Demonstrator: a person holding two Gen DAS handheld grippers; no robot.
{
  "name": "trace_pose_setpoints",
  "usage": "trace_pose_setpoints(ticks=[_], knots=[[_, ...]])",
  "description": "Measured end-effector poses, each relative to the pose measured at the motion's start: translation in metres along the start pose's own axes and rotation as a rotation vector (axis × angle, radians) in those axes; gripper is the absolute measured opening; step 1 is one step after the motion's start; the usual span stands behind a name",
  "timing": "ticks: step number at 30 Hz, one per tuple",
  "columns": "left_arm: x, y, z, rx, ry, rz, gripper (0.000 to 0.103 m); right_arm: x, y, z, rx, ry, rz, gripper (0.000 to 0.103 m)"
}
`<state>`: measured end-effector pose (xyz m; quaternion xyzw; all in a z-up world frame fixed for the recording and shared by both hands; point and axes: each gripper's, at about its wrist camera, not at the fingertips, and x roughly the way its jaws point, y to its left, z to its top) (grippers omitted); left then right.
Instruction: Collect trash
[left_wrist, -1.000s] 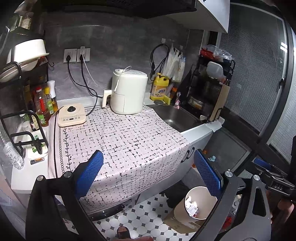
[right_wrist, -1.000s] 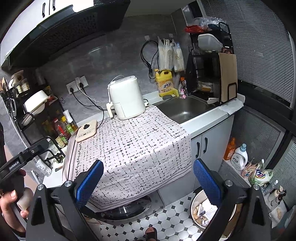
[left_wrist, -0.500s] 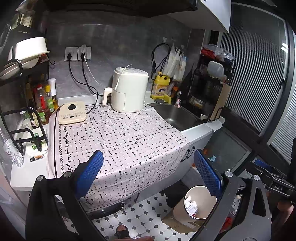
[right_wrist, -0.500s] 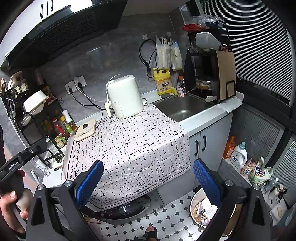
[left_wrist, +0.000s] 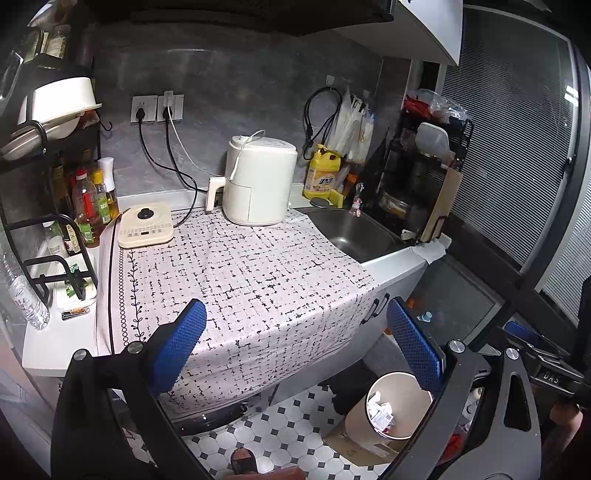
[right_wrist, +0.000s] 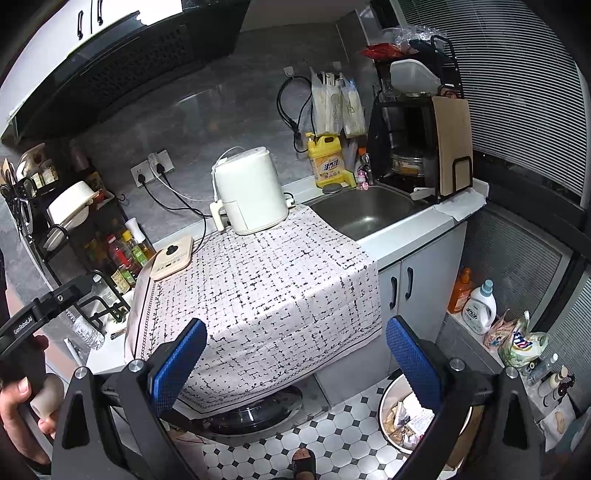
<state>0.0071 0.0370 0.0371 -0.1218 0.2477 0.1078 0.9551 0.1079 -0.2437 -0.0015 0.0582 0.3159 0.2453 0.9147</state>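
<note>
A round trash bin (left_wrist: 397, 406) with crumpled wrappers inside stands on the tiled floor below the counter's right end; the right wrist view shows the bin (right_wrist: 402, 417) partly behind a finger. My left gripper (left_wrist: 295, 347) is open and empty, held in front of the patterned cloth (left_wrist: 251, 280) on the counter. My right gripper (right_wrist: 293, 360) is also open and empty, facing the same cloth (right_wrist: 266, 291) from farther back. No loose trash shows on the cloth. A plastic bottle (left_wrist: 22, 295) lies at the counter's left end.
On the counter stand a white air fryer (left_wrist: 258, 181), a flat cooker (left_wrist: 146, 225), a sauce-bottle rack (left_wrist: 85, 199) and a sink (left_wrist: 354, 232). Detergent bottles (right_wrist: 478, 306) and bags sit on the floor at right. A foot in a sandal (right_wrist: 303, 461) shows below.
Both grippers have drawn back and risen slightly, so the counter sits a little lower and farther in each view. Both stay open and empty.
</note>
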Motion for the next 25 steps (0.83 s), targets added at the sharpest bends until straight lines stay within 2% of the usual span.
trace_pose_setpoints(ticks=[8,11,16,25], knots=[[-0.006,0.003,-0.002,-0.046,-0.007,0.039,0.097,0.002,-0.002,0.002,-0.008,-0.016,0.020,0.095],[-0.010,0.004,-0.006,-0.053,-0.005,0.081,0.097,0.008,-0.002,-0.001,-0.007,0.003,0.027,0.095],[-0.009,0.005,-0.011,-0.046,0.013,0.091,0.097,0.020,-0.001,-0.011,-0.005,0.046,0.045,0.095],[0.005,0.007,-0.008,-0.015,0.061,0.093,0.097,0.036,-0.022,-0.023,0.058,0.077,0.022,0.095]])
